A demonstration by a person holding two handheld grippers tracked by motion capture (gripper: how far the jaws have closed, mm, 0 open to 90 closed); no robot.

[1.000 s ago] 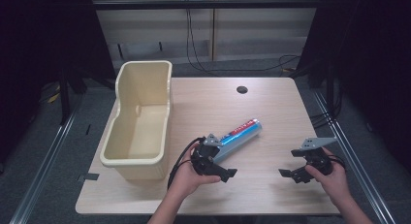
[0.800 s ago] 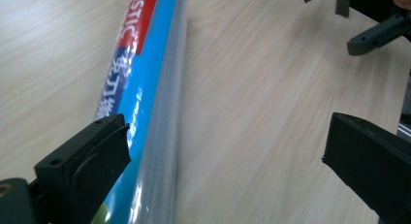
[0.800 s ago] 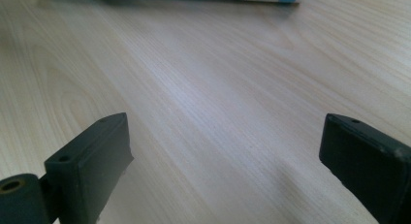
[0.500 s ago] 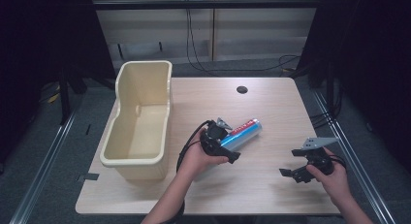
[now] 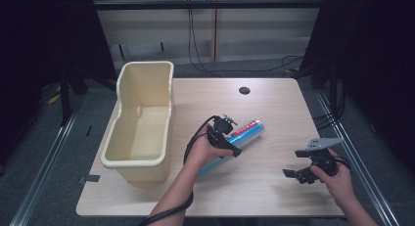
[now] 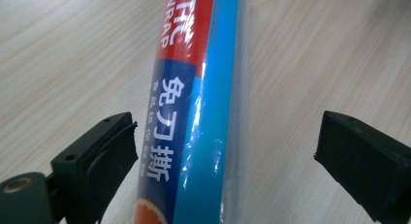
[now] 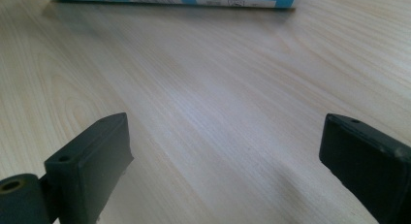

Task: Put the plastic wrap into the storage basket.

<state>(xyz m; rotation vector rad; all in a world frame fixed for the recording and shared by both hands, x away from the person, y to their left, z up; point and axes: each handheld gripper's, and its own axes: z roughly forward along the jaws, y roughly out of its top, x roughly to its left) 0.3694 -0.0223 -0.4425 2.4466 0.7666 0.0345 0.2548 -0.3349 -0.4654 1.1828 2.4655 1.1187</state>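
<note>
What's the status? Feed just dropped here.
Left gripper straddling the wrap roll, jaws just been closing, pads not yet on it. Right gripper open over bare table. Nothing in the way.

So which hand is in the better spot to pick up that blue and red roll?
The left. Its gripper already straddles the roll, jaws just closing in, a gap remaining on the right side. The right gripper sits apart over bare table, open, with the roll farther off.

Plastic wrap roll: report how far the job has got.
Done: the left gripper straddles the plastic wrap roll, which lies on the table. In hand: its jaws have just been closing, one pad touching or nearly so, the other clear. Left: grip and lift; the cream bin looks empty. The right gripper waits open.
</note>
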